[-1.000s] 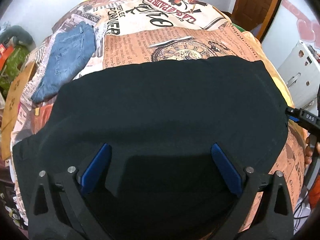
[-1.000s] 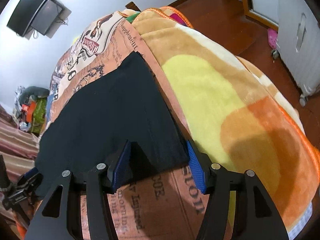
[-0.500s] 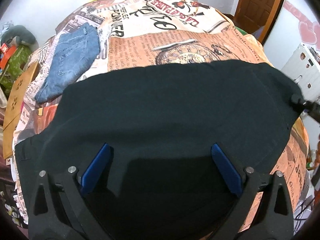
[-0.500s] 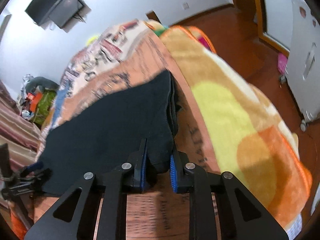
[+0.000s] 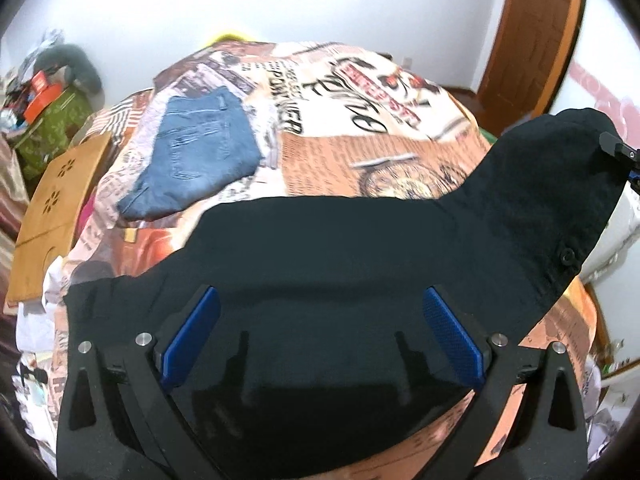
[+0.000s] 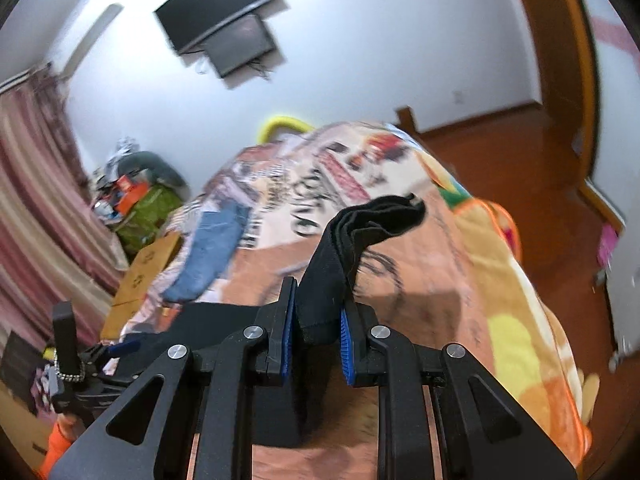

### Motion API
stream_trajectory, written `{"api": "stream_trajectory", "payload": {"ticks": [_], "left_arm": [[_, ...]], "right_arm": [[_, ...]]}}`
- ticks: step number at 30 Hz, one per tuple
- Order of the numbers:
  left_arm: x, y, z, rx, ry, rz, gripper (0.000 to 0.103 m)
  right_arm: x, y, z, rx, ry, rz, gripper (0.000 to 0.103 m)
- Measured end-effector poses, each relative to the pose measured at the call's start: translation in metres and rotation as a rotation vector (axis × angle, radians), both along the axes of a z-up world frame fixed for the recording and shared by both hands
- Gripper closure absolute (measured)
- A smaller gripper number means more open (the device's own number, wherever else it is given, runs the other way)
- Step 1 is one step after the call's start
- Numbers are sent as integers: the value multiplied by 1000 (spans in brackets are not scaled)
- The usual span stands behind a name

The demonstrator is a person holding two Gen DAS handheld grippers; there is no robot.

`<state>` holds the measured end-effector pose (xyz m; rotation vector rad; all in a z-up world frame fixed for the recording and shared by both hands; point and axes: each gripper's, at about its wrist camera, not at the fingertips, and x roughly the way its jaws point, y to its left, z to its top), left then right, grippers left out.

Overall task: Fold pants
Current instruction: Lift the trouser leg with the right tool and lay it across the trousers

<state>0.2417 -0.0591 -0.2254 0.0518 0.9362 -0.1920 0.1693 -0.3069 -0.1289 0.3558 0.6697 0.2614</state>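
Black pants (image 5: 340, 256) lie spread on the bed's printed blanket (image 5: 360, 92). My left gripper (image 5: 320, 336) is open, its blue pads hovering over the near part of the pants. My right gripper (image 6: 316, 344) is shut on the pants' right end (image 6: 324, 276) and holds it lifted off the bed; the raised corner (image 5: 560, 184) shows at the right of the left wrist view, with the right gripper's tip (image 5: 620, 152) at the frame edge. The left gripper (image 6: 92, 356) shows low at the left of the right wrist view.
Folded blue jeans (image 5: 196, 160) lie on the bed's far left. A wooden board (image 5: 56, 200) leans at the left bed edge. Clutter and a green bag (image 5: 48, 124) stand by the wall. A door (image 5: 532, 40) and wooden floor (image 6: 540, 168) lie to the right.
My right gripper closed on the right end of the pants and lifted it up off the bed. My left gripper stayed open over the pants, tilting up a little.
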Motion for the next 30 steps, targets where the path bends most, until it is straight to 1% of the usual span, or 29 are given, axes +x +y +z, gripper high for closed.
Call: {"api": "stream_trajectory", "payload": {"ticks": [2,4,8,11,14,17,19,21,22,24,26,27,28,30], "left_arm": [[-4,17,3,-7,-22,31,0],[-7,29,2,0,-25,58,0],[-16,60,-5,-10,-16,115,0],[-23,78,-10,-13,-8,157,0],[-28,93,-14,-15,1,193,0],[-32,104,-17,-20,12,226,0],[-33,109,-20,-19,19,240,0],[-35,111,-21,-12,21,248,0],[-35,111,-22,-6,23,251,0],[-35,110,-22,4,30,249,0],[-33,107,-21,14,27,248,0],[-31,105,-19,18,23,246,0],[-30,104,-17,18,19,242,0],[-25,99,-11,19,2,230,0]], "right_arm": [[7,18,5,-15,-9,38,86],[15,41,6,-33,-10,85,86],[26,79,-2,-44,8,174,86],[35,113,-15,-34,38,243,86],[43,146,-36,-3,99,317,86],[46,180,-68,8,183,389,86],[44,199,-88,-11,225,418,86],[41,209,-102,-32,260,436,85],[40,214,-110,-49,280,443,82],[38,215,-112,-57,302,447,80],[37,210,-109,-46,302,448,77],[37,208,-107,-39,308,449,72],[38,204,-104,-25,318,454,63],[37,200,-98,-9,314,457,57]]}}
